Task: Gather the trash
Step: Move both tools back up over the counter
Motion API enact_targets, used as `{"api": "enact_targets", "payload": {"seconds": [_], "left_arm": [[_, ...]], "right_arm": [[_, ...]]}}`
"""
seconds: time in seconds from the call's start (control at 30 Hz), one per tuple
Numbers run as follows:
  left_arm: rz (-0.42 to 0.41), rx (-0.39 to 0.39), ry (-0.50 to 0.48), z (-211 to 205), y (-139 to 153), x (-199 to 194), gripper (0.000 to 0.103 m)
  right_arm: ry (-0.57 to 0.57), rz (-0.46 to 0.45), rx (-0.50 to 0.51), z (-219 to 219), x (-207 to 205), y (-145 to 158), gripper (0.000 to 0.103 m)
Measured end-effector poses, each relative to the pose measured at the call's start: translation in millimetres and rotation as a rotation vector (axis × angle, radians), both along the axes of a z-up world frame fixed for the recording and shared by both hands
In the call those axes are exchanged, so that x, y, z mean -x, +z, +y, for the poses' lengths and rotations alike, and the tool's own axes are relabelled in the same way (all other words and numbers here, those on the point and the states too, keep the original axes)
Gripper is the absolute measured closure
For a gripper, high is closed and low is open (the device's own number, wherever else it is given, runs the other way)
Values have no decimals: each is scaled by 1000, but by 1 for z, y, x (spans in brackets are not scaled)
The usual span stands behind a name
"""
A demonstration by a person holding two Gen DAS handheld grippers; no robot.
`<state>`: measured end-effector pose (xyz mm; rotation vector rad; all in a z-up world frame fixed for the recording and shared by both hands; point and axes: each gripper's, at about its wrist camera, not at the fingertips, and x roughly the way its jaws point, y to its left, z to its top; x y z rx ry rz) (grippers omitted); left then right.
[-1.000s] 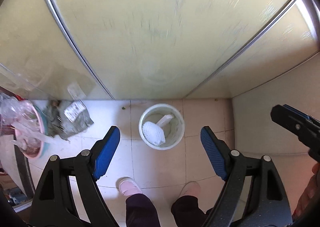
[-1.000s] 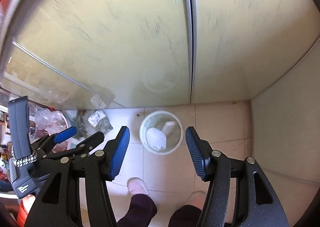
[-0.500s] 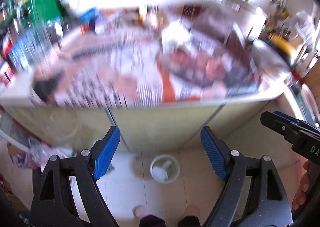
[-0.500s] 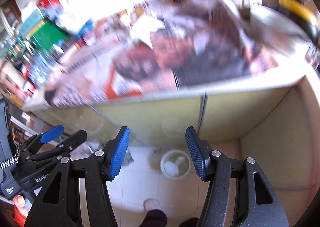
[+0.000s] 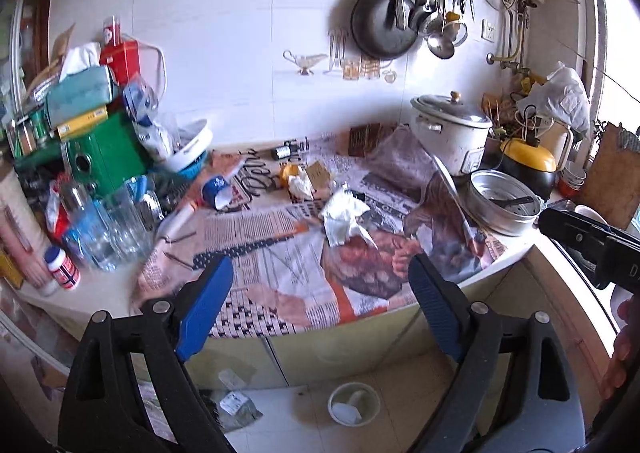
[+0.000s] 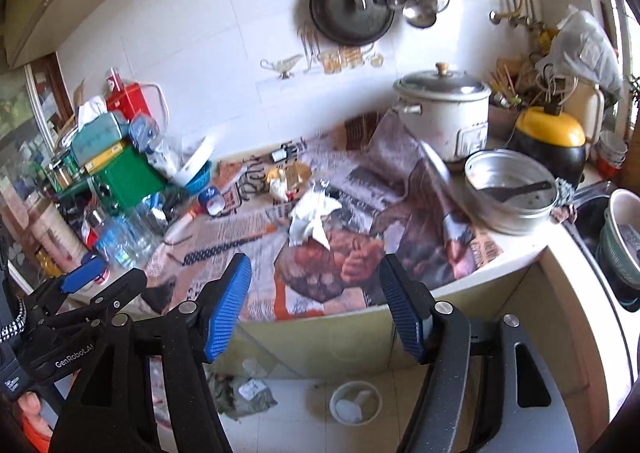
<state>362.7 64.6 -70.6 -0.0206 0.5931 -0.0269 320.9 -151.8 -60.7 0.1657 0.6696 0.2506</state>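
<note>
Two grippers hang empty before a newspaper-covered counter (image 5: 256, 285): the left gripper (image 5: 320, 309), fingers wide apart, carries "GenRobot.AI" lettering in the right view, while the right gripper (image 6: 315, 307), equally spread, is cut off at the left view's right edge. Crumpled white paper (image 5: 343, 218) lies mid-counter. Newsprint headlines blur unreadably. A white bin (image 6: 355, 402) stands on the floor below the counter's front edge.

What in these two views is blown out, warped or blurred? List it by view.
Left wrist view: window edge at right blown out; fisheye bows the counter edge; glass jars at left slightly smeared; crumpled white paper sharp. Right wrist view: glare along the right rim; hanging wok stretched near the top; floor bin soft, shadowed.
</note>
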Motion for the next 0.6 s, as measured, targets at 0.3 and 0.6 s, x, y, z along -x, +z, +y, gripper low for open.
{"api": "enact_targets", "payload": {"seconds": [0.3, 0.6], "left_arm": [[-21, -18, 40, -6, 8, -47, 11], [34, 25, 172, -21, 12, -150, 11]], "right_arm": [[13, -37, 11, -12, -46, 7, 39], [152, 0, 17, -34, -142, 4, 38]]}}
